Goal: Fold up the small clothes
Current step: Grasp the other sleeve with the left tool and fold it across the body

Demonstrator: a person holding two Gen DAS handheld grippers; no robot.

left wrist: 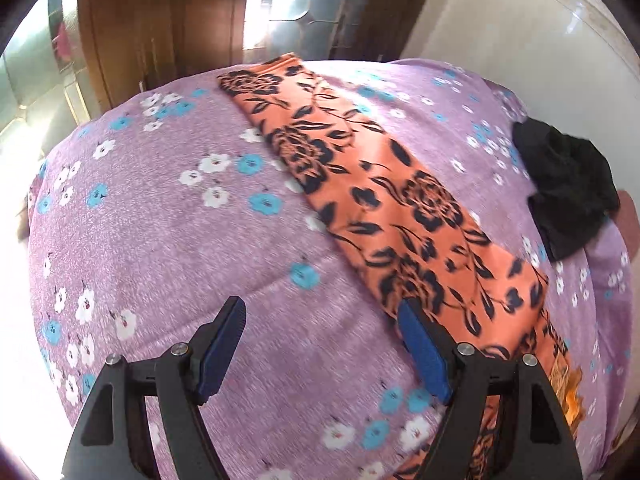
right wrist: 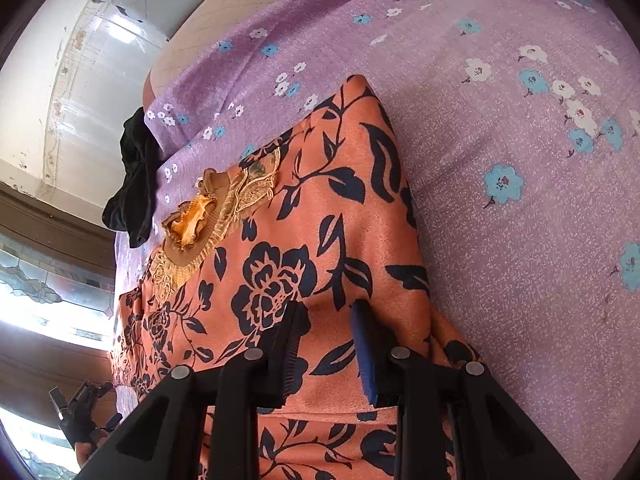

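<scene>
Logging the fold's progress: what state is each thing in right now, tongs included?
Orange floral garment: folded into a long strip, lying flat on the bedsheet.
Black garment: crumpled, unfolded, near the bed's edge.
Purple floral bedsheet: spread out.
Left tongs: open, holding nothing.
Right tongs: partly closed, orange cloth between them; grip unclear.

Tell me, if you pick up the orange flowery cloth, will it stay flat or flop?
The orange flowery cloth would probably flop, since it lies limp and folded on the bedsheet. It looks thin, so likely light. Its smooth sheen suggests it could slip.
</scene>
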